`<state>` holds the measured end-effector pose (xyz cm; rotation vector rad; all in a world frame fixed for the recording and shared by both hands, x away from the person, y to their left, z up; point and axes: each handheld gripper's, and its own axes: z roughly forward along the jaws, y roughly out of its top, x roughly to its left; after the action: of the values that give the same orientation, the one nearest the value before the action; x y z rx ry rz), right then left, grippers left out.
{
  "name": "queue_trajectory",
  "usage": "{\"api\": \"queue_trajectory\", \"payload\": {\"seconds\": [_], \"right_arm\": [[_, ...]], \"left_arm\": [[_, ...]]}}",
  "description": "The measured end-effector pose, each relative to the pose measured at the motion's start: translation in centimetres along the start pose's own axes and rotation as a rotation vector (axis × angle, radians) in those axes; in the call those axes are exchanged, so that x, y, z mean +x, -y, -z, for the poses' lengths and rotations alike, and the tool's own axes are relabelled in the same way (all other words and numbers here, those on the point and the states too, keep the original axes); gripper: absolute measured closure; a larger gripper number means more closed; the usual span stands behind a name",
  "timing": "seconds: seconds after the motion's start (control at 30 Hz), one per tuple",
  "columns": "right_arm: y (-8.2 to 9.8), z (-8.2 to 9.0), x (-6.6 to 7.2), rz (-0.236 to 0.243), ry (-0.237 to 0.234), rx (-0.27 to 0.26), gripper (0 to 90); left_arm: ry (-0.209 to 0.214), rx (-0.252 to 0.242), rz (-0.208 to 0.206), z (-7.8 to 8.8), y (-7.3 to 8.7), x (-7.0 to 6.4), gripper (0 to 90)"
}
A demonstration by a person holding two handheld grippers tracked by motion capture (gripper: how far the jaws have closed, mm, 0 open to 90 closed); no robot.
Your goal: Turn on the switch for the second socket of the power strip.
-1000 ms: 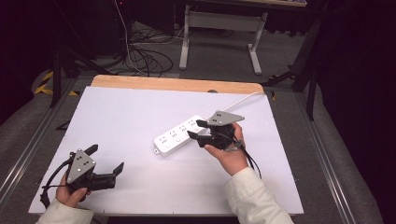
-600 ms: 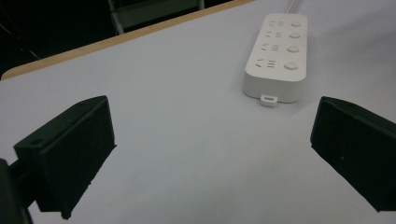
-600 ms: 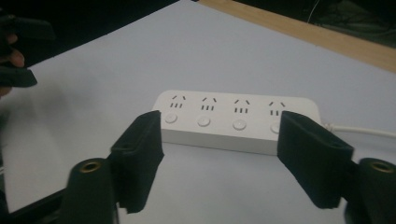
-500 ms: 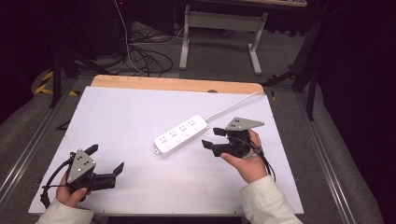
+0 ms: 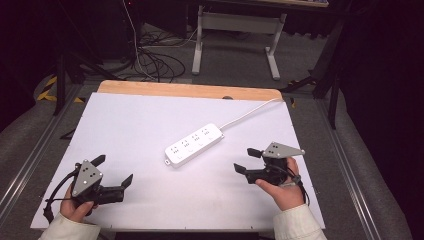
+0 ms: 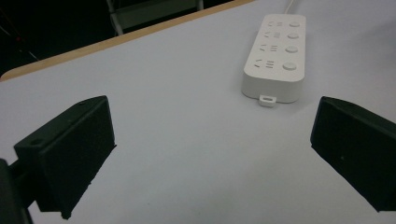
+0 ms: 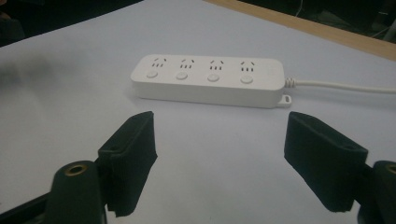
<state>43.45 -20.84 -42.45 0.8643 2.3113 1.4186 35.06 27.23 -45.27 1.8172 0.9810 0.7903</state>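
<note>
A white power strip (image 5: 194,145) lies flat near the middle of the white counter (image 5: 125,125), its cord (image 5: 250,114) trailing toward the far right edge. The right tongs (image 5: 244,161), jaws apart and just opening further with nothing between them, sit to the strip's right, clear of it. The left tongs (image 5: 114,170), also spread and empty, rest near the front left corner, well apart from the strip.

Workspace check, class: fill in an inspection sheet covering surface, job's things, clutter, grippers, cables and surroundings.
Surface: white table, wooden strip along the far edge.
Job's things: white power strip, four sockets, lying flat mid-table, untouched.
Clutter: nothing seen.
Grippers: left gripper open, nothing held; right gripper open beside the strip, its fingers just been opening, nothing between them.
Cables: strip's white cord runs to the far right edge.
Surroundings: dark floor, cables, a grey stand.
</note>
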Motion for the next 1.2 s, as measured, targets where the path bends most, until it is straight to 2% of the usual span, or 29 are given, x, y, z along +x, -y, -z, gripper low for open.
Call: {"api": "queue_trajectory", "payload": {"seconds": [0.2, 0.57, 1.03, 1.2], "right_arm": [[2.2, 0.8, -0.5, -0.021, 0.007, -0.007, 21.3], [4.9, 1.6, -0.9, -0.002, 0.011, 0.008, 10.1], [8.5, 1.4, -0.9, -0.034, 0.042, 0.054, 8.8], [8.6, 1.6, -0.9, -0.036, 0.054, 0.046, 10.2]], "left_arm": [[0.003, 0.001, -0.001, 0.0, 0.0, 0.0, 0.3], [0.009, -0.006, -0.028, 0.0, 0.1, -0.1, 0.2], [0.015, -0.007, -0.03, -0.1, 0.2, -0.2, 0.2], [0.004, 0.004, -0.026, -0.3, 0.4, -0.1, 0.3]]}}
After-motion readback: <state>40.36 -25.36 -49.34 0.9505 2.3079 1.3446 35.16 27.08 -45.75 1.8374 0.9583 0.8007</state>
